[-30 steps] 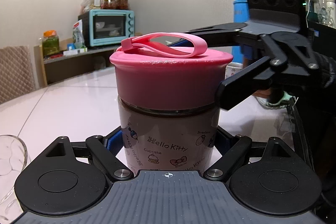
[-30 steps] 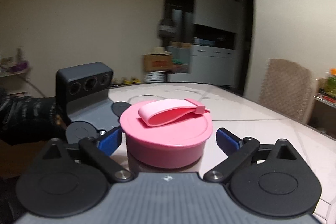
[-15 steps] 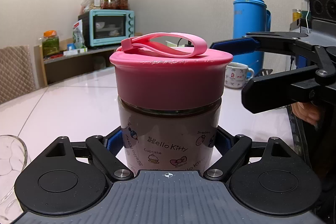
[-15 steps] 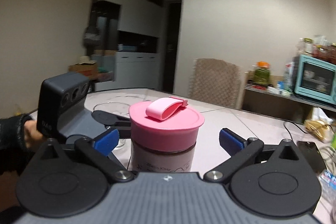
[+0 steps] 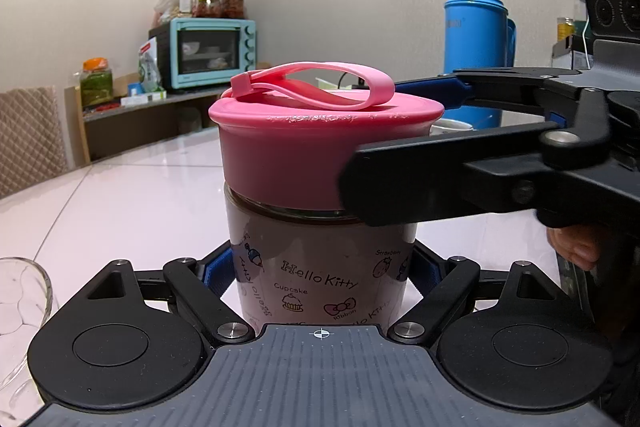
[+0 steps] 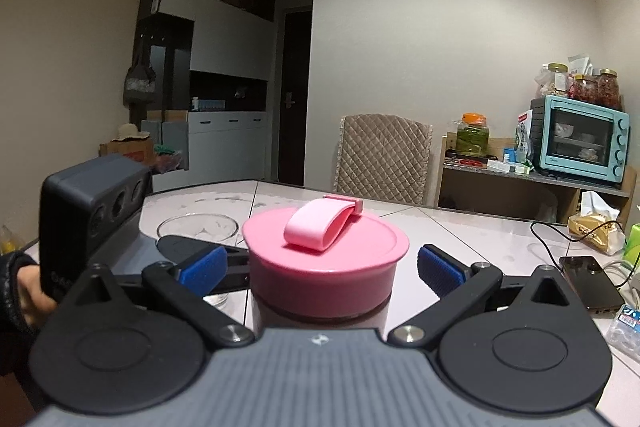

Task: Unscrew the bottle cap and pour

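Observation:
A Hello Kitty bottle (image 5: 320, 267) with dark liquid stands on the pale table (image 5: 120, 211), topped by a wide pink cap (image 5: 320, 155) with a strap loop (image 5: 320, 83). My left gripper (image 5: 320, 271) is shut on the bottle's body, its blue pads (image 5: 218, 269) pressing both sides. My right gripper (image 6: 322, 269) comes in from the right at cap height and is open. Its blue pads (image 6: 440, 271) flank the cap (image 6: 324, 267) with a small gap on each side. In the left wrist view its near finger (image 5: 440, 179) crosses the cap's right edge.
A clear glass (image 6: 196, 227) stands just beyond the bottle, and shows as a glass (image 5: 20, 299) at lower left. A blue thermos (image 5: 476, 39) and a mug (image 5: 452, 127) stand behind. A phone (image 6: 588, 281) and cables lie at right. A chair (image 6: 384, 155) stands at the far edge.
The right gripper let go of the cap, drew off to the right while turning back, then came in again with wider jaws around the cap. The left gripper and bottle stayed still.

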A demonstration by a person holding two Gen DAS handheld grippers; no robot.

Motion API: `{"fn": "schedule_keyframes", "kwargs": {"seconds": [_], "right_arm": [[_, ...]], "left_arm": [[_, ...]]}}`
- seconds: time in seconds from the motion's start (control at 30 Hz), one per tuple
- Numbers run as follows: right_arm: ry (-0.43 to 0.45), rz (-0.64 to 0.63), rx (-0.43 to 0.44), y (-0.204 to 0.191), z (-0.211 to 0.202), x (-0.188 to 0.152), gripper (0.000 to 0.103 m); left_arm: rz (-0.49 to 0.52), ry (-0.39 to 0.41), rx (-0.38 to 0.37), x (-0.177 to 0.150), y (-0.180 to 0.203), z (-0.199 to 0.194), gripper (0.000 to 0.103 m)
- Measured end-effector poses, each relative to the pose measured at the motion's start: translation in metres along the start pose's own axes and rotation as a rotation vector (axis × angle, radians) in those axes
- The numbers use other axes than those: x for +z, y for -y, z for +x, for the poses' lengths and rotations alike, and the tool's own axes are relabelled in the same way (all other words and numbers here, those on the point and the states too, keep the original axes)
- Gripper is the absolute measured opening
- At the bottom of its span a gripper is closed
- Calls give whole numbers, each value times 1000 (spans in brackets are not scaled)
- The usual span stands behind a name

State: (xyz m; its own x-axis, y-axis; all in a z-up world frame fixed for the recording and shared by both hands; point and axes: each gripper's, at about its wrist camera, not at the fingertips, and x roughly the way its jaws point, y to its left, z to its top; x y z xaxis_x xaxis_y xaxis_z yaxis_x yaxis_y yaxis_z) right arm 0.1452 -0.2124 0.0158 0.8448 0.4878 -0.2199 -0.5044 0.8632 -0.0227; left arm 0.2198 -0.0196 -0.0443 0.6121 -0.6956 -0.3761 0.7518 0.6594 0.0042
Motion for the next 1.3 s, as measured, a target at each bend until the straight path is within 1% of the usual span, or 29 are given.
{"fn": "schedule_keyframes", "kwargs": {"seconds": [0.13,0.2,0.3,0.4,0.5,0.57,0.7,0.8,0.87,0.9,0.93,1.0,1.07,1.23,1.3], "right_arm": [[-6,8,-3,1,4,-2,100],[-7,6,-8,1,5,-3,96],[-9,10,-3,0,6,-4,93],[-2,-5,10,-2,5,-5,86],[-1,-25,24,-2,5,-6,85],[-10,-31,61,3,5,-4,85],[-20,-67,175,22,6,-3,85],[-31,-67,309,46,9,-1,85],[-38,-74,414,63,13,1,85],[-38,-83,447,68,14,2,85],[-34,-104,510,76,17,2,85],[-28,-134,573,86,20,4,85],[-40,-150,652,97,26,8,85],[-72,-154,731,108,34,15,85],[-71,-160,723,108,33,17,85]], "left_arm": [[0,0,0,0,-1,0,90],[0,0,0,0,0,0,90],[0,0,0,0,-1,0,90],[-1,0,-1,0,-1,0,90],[0,0,0,0,0,0,90],[0,0,-1,0,-1,0,90],[1,0,1,0,0,1,90],[1,0,1,1,1,2,90],[1,0,1,0,1,2,90],[2,0,2,0,2,2,90],[3,1,2,0,2,2,90],[8,1,6,0,2,2,90],[4,1,4,0,1,2,90],[4,1,4,0,1,0,90],[3,1,3,0,1,0,90]]}}
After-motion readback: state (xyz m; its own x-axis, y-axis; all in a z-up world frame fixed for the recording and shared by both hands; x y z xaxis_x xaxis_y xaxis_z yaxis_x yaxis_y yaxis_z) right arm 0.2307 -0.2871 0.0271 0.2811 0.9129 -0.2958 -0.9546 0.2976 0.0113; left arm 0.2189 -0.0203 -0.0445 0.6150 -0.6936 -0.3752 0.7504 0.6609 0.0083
